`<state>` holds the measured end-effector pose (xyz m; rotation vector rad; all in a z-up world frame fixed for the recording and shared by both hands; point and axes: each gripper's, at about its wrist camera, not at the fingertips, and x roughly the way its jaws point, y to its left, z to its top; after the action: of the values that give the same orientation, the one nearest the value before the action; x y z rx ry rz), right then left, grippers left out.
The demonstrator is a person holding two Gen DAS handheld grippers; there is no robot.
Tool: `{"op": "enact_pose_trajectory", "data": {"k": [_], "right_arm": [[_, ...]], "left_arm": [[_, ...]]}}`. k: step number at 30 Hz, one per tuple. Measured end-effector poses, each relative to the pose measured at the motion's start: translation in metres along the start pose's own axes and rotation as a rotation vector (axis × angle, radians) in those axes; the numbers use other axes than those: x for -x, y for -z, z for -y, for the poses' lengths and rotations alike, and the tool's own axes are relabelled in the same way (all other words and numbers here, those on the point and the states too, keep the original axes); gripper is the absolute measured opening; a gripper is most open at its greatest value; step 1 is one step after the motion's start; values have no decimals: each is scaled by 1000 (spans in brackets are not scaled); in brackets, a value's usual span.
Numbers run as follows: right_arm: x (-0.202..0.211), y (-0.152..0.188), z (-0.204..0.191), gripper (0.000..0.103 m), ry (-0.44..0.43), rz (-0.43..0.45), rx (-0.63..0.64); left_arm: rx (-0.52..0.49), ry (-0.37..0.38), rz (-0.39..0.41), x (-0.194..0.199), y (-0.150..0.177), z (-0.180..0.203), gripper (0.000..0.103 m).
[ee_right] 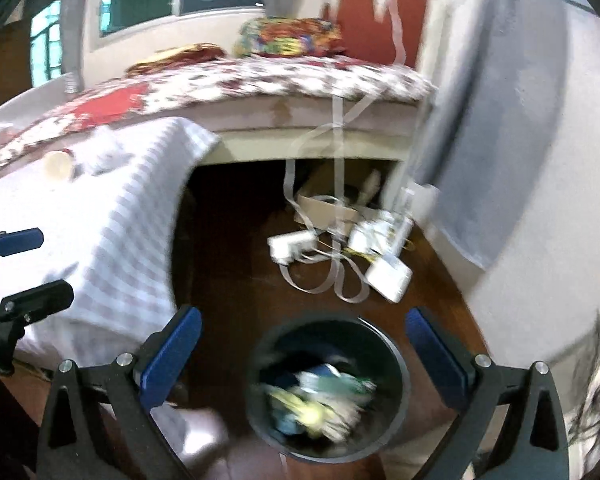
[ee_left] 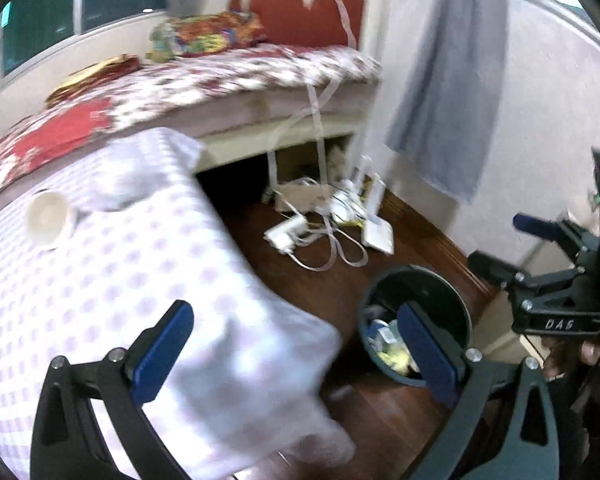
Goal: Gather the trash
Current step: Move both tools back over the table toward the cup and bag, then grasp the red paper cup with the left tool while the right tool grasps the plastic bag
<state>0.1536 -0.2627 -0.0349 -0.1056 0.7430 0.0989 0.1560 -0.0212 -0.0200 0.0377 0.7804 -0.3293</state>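
A dark round bin (ee_right: 400, 356) stands on the wooden floor, holding a blurred heap of trash (ee_right: 320, 404). My right gripper (ee_right: 304, 352) hangs open straight above the bin, with nothing between its fingers. In the left wrist view the same bin (ee_left: 456, 300) shows at lower right, with trash (ee_left: 388, 348) inside. My left gripper (ee_left: 296, 344) is open and empty over the corner of a checked tablecloth (ee_left: 120, 280). A white paper cup (ee_left: 48, 220) lies on that cloth beside a crumpled white tissue (ee_left: 116, 188). The cup (ee_right: 58, 165) also appears in the right wrist view.
A bed (ee_left: 220, 76) with a floral cover stands behind the table. White power adapters and tangled cables (ee_left: 332, 224) lie on the floor by the wall. A grey cloth (ee_left: 448, 80) hangs on the wall. A hand (ee_left: 572, 356) holds the right gripper's body.
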Motion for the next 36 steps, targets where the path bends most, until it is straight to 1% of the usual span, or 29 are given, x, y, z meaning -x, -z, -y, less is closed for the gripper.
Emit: {"op": "enact_pose_trajectory", "data": {"k": [2,4,7,10,12,15,18,19,22,25,28,33,34,36], "right_arm": [[-6,-11,-22,103,-34,-1,36],[-14,-24,-49,103,-61,-12,80],[-26,-42,-81,103,-112,-31,112],[-36,-62,-109,103,-144,-16,141],[-42,-75,-124,103,-165,-7,153],[-58,-97,-154,103,-192,7,179],[-77,-113,-179,103,-210,10,203],[-84,-117,-186,103,-216,6,211],[-109,-129,-207,103,-235,-16,238],[-130,-137,-224,100,-245,-32,261],[-148,-144,-236,96,-249,-41,273],[-174,-160,-252,95,-258,-55,288],[-178,-163,-254,93,-255,-56,292],[-186,-168,-257,86,-262,-68,290]], "left_arm": [[34,-4,11,7,0,-21,102],[71,-38,27,16,0,-47,102],[102,-114,46,24,1,-78,101],[152,-212,56,25,1,-115,101],[200,-260,53,22,1,-143,101],[253,-298,53,16,2,-174,101],[276,-305,51,9,0,-192,97],[284,-296,45,4,-3,-200,95],[277,-310,38,-10,-10,-210,94],[280,-302,27,-23,-15,-219,87],[284,-300,12,-38,-22,-231,85],[305,-296,-16,-61,-32,-250,81],[307,-293,-24,-65,-35,-254,78],[309,-282,-43,-73,-38,-259,73]]}}
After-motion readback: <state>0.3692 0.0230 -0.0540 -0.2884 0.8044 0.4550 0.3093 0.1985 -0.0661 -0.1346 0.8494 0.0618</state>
